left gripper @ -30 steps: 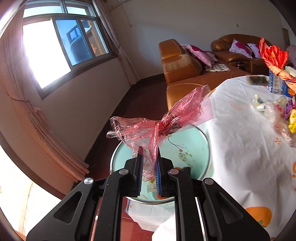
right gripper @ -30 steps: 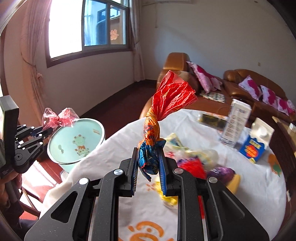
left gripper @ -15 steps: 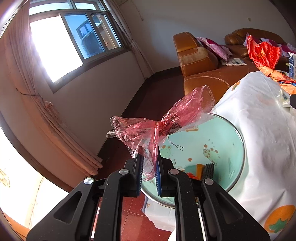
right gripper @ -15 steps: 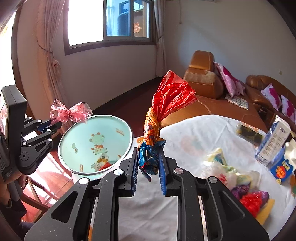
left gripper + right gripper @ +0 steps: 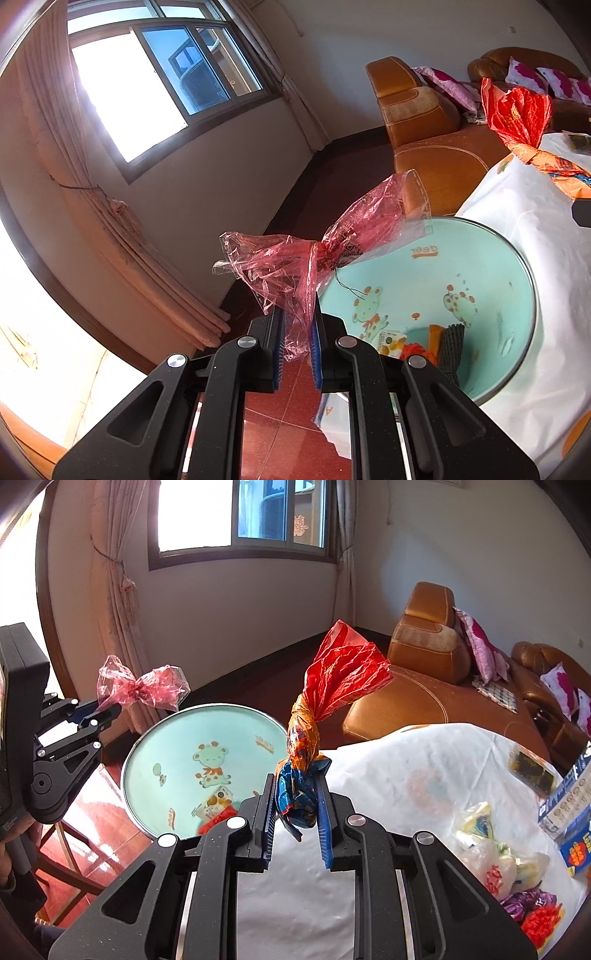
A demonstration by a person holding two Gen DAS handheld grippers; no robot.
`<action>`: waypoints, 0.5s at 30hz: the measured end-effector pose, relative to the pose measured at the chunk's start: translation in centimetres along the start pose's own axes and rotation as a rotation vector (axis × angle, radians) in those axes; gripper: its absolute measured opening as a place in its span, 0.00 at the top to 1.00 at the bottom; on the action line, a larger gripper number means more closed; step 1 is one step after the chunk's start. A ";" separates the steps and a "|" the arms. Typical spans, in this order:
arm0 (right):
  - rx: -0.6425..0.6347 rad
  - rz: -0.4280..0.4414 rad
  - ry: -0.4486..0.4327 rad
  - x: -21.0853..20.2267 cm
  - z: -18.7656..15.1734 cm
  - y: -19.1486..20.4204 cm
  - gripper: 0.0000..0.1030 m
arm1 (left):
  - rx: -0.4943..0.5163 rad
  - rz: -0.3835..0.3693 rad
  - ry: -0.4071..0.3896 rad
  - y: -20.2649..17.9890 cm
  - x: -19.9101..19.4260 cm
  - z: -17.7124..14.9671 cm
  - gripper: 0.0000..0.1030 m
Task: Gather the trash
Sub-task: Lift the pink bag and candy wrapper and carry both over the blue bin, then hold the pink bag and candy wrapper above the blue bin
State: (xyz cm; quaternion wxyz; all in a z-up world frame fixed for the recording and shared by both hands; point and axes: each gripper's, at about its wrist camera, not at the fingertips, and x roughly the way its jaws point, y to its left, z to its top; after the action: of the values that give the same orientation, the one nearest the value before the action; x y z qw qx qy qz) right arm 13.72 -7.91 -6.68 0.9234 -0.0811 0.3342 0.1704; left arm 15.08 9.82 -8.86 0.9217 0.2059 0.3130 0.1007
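Pink plastic wrap [image 5: 317, 254] is clamped in the left tool [image 5: 297, 332], just beside the bin's [image 5: 517, 332] rim. Right tool [image 5: 297, 805] clamps a red wrapper [image 5: 332, 686] over the desk's [image 5: 406, 775] edge nearest the bin.

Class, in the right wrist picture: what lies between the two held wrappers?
Only the open mint-green bin, some trash already inside, below the pink plastic wrapper and the red-orange wrapper.

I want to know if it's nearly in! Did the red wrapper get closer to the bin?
Yes. The red wrapper in the right hand-held gripper has swung left, toward the bin; the table's boxes have slid to the right edge.
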 end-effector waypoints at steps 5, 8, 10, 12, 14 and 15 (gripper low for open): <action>-0.019 0.005 0.006 0.8 0.4 0.7 0.80 | 0.008 0.024 0.005 0.2 0.4 0.0 0.89; -0.027 0.007 0.010 1.3 0.6 1.1 0.80 | 0.019 0.041 0.006 0.3 0.6 -0.2 0.89; -0.037 0.008 0.014 1.5 0.8 1.4 0.80 | 0.024 0.051 0.007 0.3 0.8 -0.2 0.89; -0.044 0.010 0.017 1.7 0.8 1.6 0.80 | 0.026 0.054 0.010 0.3 0.9 -0.2 0.89; -0.051 0.010 0.021 2.0 0.8 1.9 0.80 | 0.032 0.067 0.011 0.3 1.1 -0.3 0.89; -0.054 0.010 0.023 2.1 0.8 2.1 0.80 | 0.034 0.072 0.011 0.3 1.1 -0.4 0.89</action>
State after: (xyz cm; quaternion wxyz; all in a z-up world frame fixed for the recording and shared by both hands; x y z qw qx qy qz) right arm 14.97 -5.21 -7.52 0.9161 -0.1060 0.3405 0.1831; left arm 15.73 10.52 -9.60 0.9121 0.2322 0.3120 0.1294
